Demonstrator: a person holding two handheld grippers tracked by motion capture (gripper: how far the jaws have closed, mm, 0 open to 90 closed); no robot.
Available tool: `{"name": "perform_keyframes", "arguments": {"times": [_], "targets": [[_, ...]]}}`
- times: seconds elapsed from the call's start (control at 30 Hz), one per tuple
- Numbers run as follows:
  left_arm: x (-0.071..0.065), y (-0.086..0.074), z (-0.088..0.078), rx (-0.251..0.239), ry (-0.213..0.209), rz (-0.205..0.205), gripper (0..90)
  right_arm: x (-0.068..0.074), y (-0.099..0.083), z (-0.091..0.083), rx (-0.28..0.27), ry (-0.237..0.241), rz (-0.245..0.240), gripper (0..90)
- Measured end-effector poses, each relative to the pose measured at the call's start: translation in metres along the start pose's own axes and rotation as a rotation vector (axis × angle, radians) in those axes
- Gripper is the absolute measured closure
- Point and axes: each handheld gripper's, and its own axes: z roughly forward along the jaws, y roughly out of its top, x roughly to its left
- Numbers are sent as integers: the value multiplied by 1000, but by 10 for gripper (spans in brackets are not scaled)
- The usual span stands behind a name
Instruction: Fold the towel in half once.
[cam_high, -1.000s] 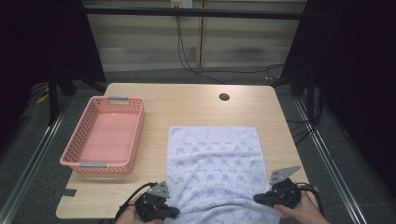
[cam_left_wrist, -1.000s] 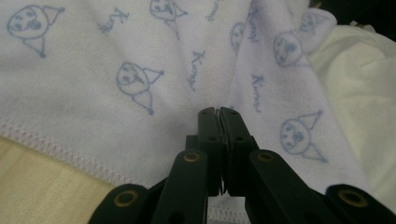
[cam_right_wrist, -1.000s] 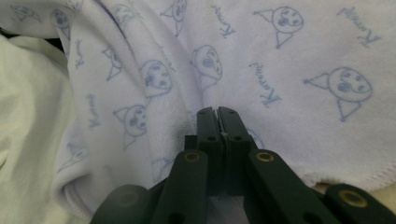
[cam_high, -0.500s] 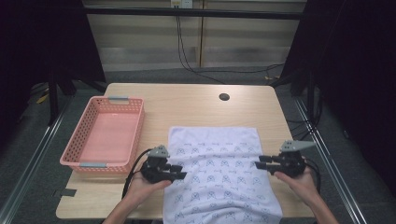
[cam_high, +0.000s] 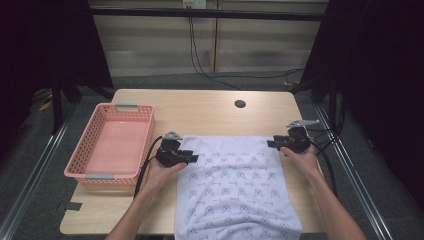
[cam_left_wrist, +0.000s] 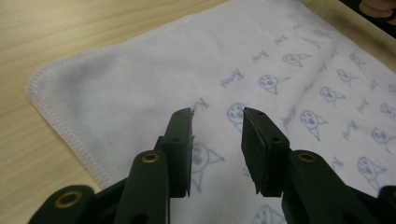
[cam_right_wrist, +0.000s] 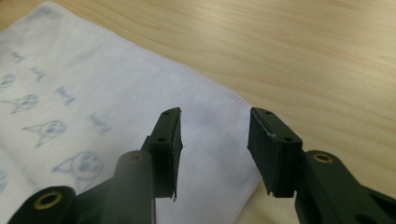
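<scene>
A light wooden table (cam_high: 200, 112) stands on grey floor (cam_high: 30, 185); behind it hang black cables (cam_high: 200, 55) against a pale wall (cam_high: 150, 45), dark curtains (cam_high: 380, 75) flanking.

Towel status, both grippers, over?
Left gripper and right gripper open, jaws just opened, nothing between them, at far corners. Towel flat, near edge overhanging table. Pink basket left, clear of the work.

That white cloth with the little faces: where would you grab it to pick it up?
At its two far corners. The cloth lies flat with stitched hems, so each set of tongs, left and right, can come in low from its own side and slide one jaw under a corner.
</scene>
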Motion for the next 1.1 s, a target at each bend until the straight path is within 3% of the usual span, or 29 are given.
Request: {"name": "perform_keyframes", "arguments": {"times": [0.1,0.2,0.27,0.4,0.53,0.6,0.73,0.9,0.93,1.03,1.07,1.1], "targets": [[3,4,3,27,16,16,614,-6,2,10,-11,-7,16,524],[7,6,6,6,29,-10,595,-13,-1,16,3,-54,33,492],[10,7,7,1,31,-26,580,-19,-3,19,-1,-59,61,483],[19,8,9,12,74,-39,515,-15,-5,24,20,-63,29,493],[25,9,10,-12,98,-59,463,-9,-7,23,14,-54,13,568],[27,11,13,-9,131,-61,456,-9,-8,23,11,-37,33,679],[33,12,14,-4,137,-45,413,-6,-10,22,16,-13,38,842],[40,10,13,5,164,-56,396,-7,-10,19,-5,9,53,859],[40,9,15,-9,162,-80,395,-7,-10,19,-4,11,54,860],[44,8,17,13,176,-66,387,-6,-11,19,-5,14,54,859],[44,8,19,-1,174,-82,385,-6,-11,19,-6,13,52,859],[45,8,20,-1,183,-68,386,-6,-10,19,-5,14,52,859]]}}
